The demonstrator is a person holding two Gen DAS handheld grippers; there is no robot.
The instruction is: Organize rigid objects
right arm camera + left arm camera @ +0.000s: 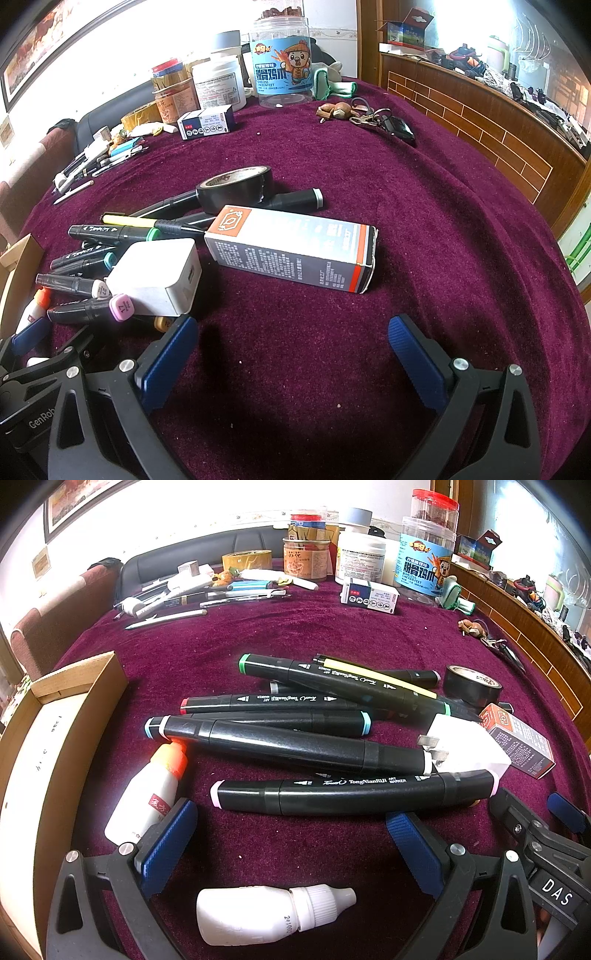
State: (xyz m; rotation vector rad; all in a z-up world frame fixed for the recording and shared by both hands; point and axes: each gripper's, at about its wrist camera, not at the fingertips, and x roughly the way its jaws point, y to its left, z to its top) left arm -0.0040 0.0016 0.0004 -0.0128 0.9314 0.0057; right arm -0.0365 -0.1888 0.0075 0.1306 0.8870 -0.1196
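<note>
Markers (295, 744) lie loose ahead of the spread, empty left claw (291, 834); box (55, 738) beside it empty; right claw (291, 350) likewise agape

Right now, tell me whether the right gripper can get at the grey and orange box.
Probably yes. The right gripper is open, with only bare cloth between its jaws and the box, which lies flat just ahead.

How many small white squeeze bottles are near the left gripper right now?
2. One bottle lies on its side between the left gripper's open fingers; the orange-capped bottle lies beside the cardboard box, touching the gripper's left finger. The markers may hide others.
</note>
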